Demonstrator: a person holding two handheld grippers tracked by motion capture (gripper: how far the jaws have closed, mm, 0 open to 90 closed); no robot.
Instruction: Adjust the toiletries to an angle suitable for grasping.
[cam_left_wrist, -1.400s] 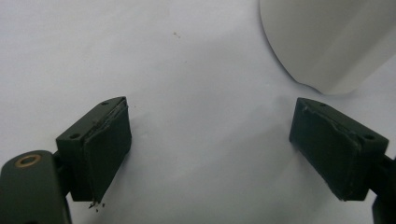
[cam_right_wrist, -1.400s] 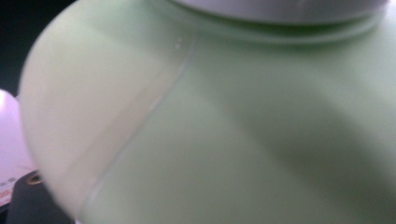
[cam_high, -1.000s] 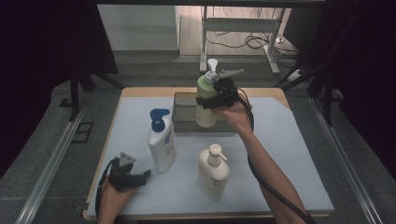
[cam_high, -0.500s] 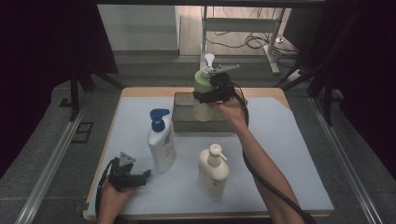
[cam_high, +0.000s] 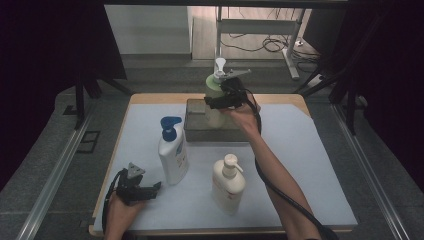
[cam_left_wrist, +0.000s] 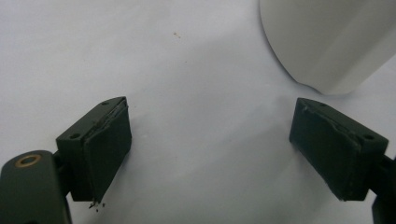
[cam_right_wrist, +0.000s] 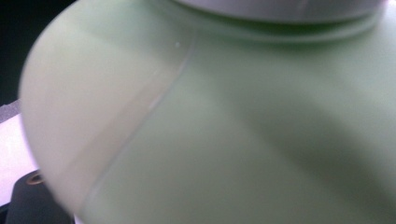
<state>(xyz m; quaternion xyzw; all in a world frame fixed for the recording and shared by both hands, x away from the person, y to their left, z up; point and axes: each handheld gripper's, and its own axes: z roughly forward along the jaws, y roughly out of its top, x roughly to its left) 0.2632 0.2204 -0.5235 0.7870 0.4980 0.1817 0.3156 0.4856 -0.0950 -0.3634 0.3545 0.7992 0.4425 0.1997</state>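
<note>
**Green bottle held above the grey box**

The right gripper is clamped on the green bottle, above the grey box. The left gripper, jaws apart, rests on the desk, well in front of the box, near the blue-capped bottle.

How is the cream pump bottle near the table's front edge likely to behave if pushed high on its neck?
The cream pump bottle stands tall on a narrow base, so it would probably tip rather than slide. Its smooth plastic body may be slippery under fingers. Its weight cannot be judged; the fill level is hidden.
</note>
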